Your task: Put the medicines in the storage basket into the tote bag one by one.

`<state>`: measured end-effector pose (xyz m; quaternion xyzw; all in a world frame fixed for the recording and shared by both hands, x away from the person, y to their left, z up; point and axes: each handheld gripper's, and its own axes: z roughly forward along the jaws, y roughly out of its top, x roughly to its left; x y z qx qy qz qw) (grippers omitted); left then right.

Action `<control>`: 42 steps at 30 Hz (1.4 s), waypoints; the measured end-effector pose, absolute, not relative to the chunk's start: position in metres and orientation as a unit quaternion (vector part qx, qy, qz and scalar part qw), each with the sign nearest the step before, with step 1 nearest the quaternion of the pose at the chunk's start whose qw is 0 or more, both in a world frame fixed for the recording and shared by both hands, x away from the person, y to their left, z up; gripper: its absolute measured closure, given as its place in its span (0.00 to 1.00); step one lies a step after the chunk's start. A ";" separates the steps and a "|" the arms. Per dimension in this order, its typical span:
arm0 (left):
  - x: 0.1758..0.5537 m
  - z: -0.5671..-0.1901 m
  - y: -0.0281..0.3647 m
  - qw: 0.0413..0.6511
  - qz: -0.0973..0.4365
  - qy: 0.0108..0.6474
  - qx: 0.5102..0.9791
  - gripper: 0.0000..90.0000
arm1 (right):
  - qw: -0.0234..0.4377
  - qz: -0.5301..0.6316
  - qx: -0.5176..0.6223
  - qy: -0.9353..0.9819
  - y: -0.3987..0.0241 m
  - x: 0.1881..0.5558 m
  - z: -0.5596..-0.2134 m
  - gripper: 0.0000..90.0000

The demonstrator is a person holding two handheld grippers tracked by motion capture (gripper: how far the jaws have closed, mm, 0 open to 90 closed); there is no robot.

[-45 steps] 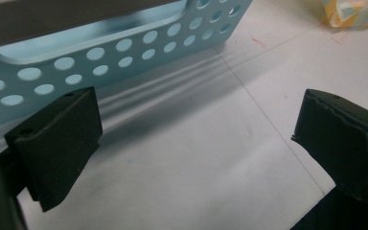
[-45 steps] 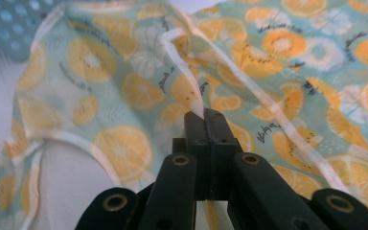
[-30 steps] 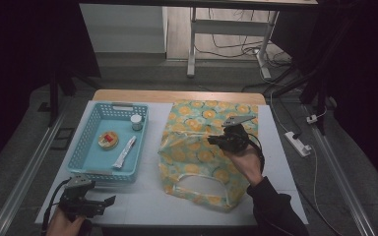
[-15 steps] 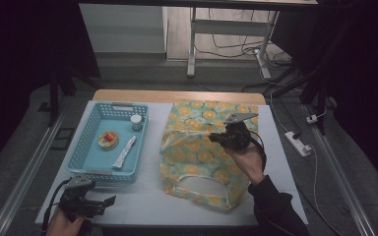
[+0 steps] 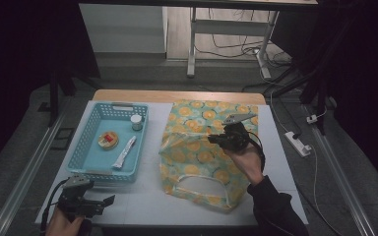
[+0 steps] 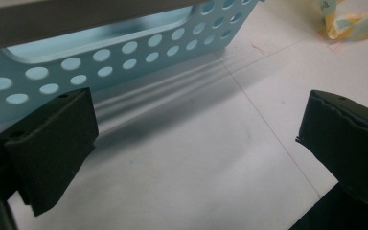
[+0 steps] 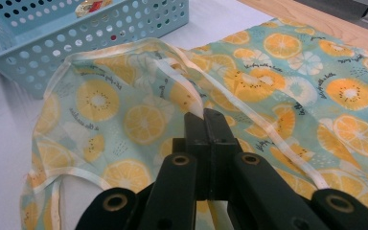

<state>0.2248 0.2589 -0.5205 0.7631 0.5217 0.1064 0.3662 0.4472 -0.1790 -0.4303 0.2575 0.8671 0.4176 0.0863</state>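
Right gripper (image 7: 204, 115) has its jaws pinched together on the white-trimmed edge of the fruit-print bag (image 7: 287, 91), lifting a fold of it; the rest of the bag lies flat on the white table (image 5: 142, 206) beneath and ahead of the jaws. Left gripper (image 6: 196, 143) sits low over bare table, jaws wide apart with nothing between them, blue basket (image 6: 124, 52) wall just ahead of it, bag corner further off to its right

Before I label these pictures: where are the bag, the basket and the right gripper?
bag (image 5: 197, 157), high view, the printed cloth.
basket (image 5: 85, 147), high view, its left wall.
right gripper (image 7: 205, 115), right gripper view, the shut jaw tips pinching the bag's trim.
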 end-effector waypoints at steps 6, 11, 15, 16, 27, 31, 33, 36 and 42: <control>0.225 -0.521 0.260 0.372 0.095 0.514 0.767 0.00 | 0.088 0.419 0.256 0.867 -0.179 0.446 -0.429 1.00; 0.226 -0.520 0.261 0.380 0.085 0.508 0.768 0.00 | 0.086 0.419 0.257 0.867 -0.180 0.447 -0.431 1.00; 0.225 -0.520 0.262 0.384 0.082 0.507 0.767 0.01 | 0.085 0.417 0.257 0.868 -0.180 0.448 -0.432 1.00; 0.225 -0.520 0.263 0.385 0.081 0.505 0.768 0.01 | 0.085 0.417 0.256 0.868 -0.180 0.447 -0.432 1.00; 0.223 -0.511 0.267 0.400 0.080 0.498 0.765 0.02 | 0.088 0.415 0.252 0.870 -0.178 0.448 -0.434 1.00; 0.221 -0.506 0.268 0.409 0.088 0.488 0.766 0.01 | 0.090 0.415 0.251 0.870 -0.177 0.447 -0.433 1.00; 0.221 -0.504 0.269 0.415 0.092 0.484 0.765 0.00 | 0.090 0.416 0.251 0.870 -0.177 0.446 -0.432 1.00; 0.222 -0.503 0.268 0.415 0.094 0.483 0.765 0.00 | 0.090 0.416 0.250 0.870 -0.178 0.446 -0.432 1.00; 0.223 -0.498 0.265 0.423 0.091 0.475 0.766 0.00 | 0.091 0.417 0.253 0.868 -0.179 0.447 -0.431 1.00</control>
